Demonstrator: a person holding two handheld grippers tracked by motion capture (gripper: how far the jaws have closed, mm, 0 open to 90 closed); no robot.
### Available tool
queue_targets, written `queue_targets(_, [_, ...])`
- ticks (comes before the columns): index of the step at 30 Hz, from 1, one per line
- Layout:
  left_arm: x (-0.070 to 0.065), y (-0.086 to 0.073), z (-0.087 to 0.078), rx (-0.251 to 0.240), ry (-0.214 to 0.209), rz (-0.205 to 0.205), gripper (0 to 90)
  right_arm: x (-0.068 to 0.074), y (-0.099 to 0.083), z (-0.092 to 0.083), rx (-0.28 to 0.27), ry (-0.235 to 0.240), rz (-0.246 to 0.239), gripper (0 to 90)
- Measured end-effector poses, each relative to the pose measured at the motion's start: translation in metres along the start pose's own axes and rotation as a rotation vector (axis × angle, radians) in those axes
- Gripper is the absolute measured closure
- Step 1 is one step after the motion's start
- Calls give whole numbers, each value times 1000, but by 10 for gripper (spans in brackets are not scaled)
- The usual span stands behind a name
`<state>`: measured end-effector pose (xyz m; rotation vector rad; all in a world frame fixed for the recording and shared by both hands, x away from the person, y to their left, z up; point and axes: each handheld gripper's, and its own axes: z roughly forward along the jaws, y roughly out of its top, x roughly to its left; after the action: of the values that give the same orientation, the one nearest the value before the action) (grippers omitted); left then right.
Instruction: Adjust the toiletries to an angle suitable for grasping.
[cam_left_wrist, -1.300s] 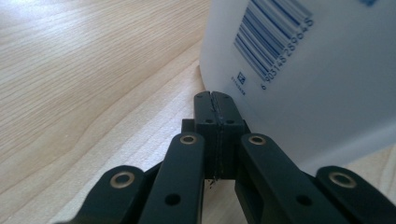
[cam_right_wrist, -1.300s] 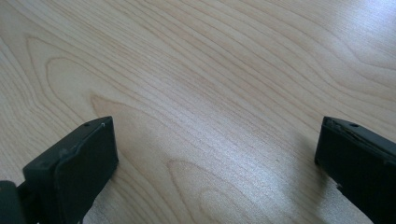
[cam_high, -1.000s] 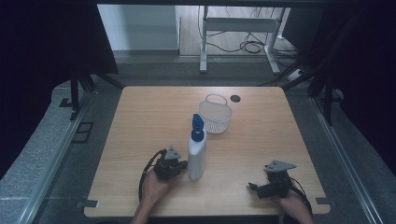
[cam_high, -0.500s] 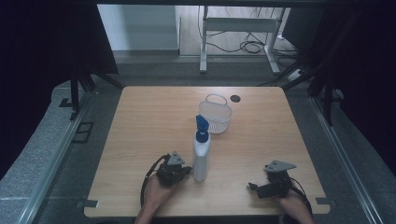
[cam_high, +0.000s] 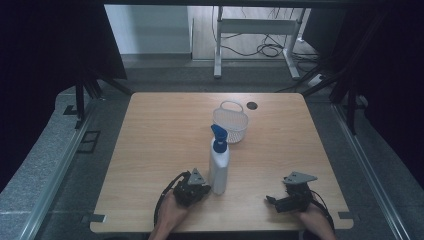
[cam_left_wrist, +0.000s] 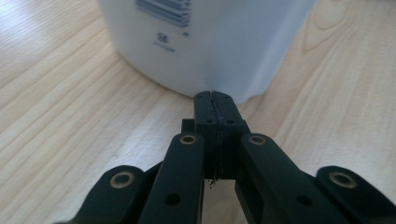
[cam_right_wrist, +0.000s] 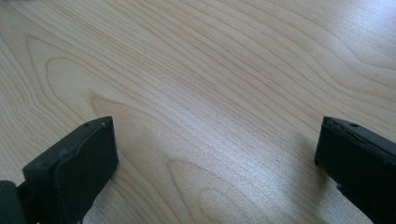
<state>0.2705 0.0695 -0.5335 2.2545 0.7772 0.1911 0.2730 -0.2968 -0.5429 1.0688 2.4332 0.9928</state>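
Notably, the wooden table (cam_high: 150, 150) carries a tall white spray bottle (cam_high: 219, 167) standing upright near its front edge, short of the white basket (cam_high: 231, 122). The left gripper (cam_left_wrist: 215, 95), jaws pressed together, touches the bottle's base: a low push risks toppling it. The right gripper (cam_right_wrist: 215, 149) rests spread, well apart.

Lab/test rig: bare wooden table (cam_high: 160, 150), dark curtains (cam_high: 50, 40), floor cables (cam_high: 260, 49).
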Motion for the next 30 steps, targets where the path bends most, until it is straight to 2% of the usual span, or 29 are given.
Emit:
queue_targets(19, [-15,15,7,-34,-57,30,888,0,0,0,0,0,0,0])
queue_targets(30, [-22,23,20,-31,-47,44,875,0,0,0,1,0,0,0])
